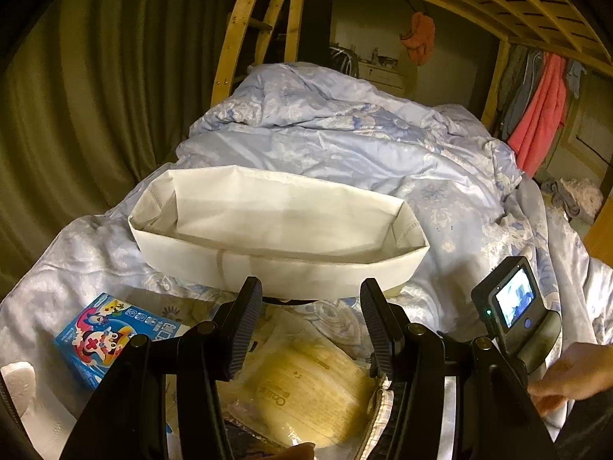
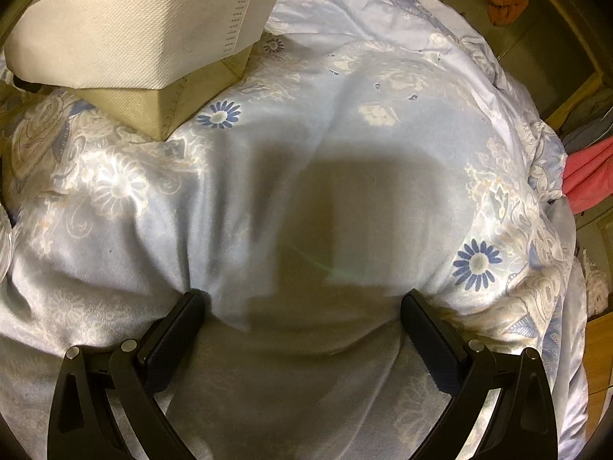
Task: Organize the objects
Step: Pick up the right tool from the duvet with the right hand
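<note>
A white fabric storage bin (image 1: 276,230) with its rim folded down stands open on the blue floral quilt (image 1: 345,142). My left gripper (image 1: 311,291) is open just in front of the bin, above a clear packet of yellow contents (image 1: 306,387). A blue cartoon-printed box (image 1: 103,333) lies to its left. In the right wrist view the bin (image 2: 126,30) is at the upper left. My right gripper (image 2: 302,303) is open and empty, low over the quilt (image 2: 345,122), right of the bin.
The right gripper's camera unit with a lit screen (image 1: 513,303) and a hand (image 1: 574,375) show at the right. A wooden bunk frame (image 1: 237,34) and green curtain (image 1: 76,96) lie behind. Pink clothing (image 1: 540,111) hangs at the right. A white roll (image 1: 19,387) sits at the lower left.
</note>
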